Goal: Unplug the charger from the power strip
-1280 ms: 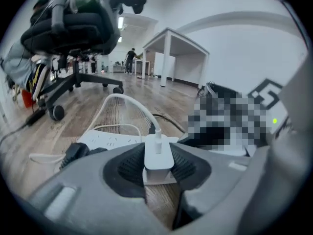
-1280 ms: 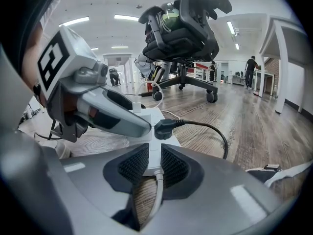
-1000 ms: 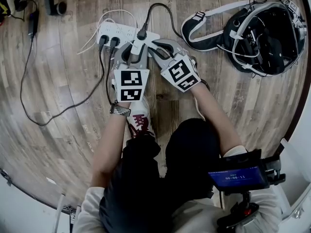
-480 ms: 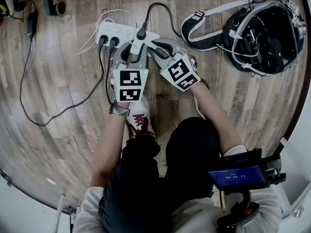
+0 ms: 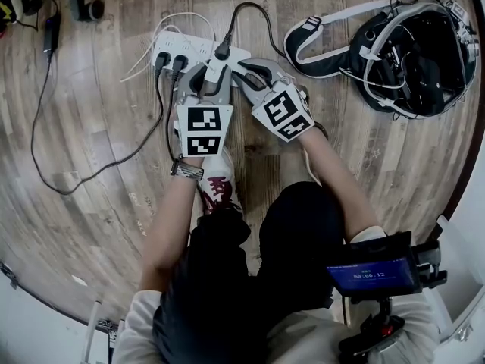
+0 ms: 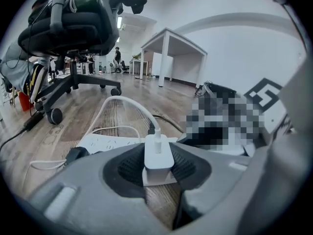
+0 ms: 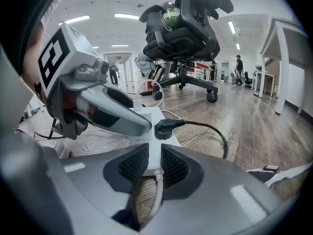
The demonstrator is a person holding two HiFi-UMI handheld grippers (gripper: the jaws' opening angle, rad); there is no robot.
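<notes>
— What has the left gripper got?
— Its pads are closed on the white charger. The charger stands upright between them, and its cable arches away ahead.
— Is it out of the power strip?
— It looks seated on the strip's near end, though the join is partly hidden.
— And the right gripper?
— Clamped narrow on that same end of the strip. A black plug sits just beyond its jaws, and the left gripper is just beside it.
</notes>
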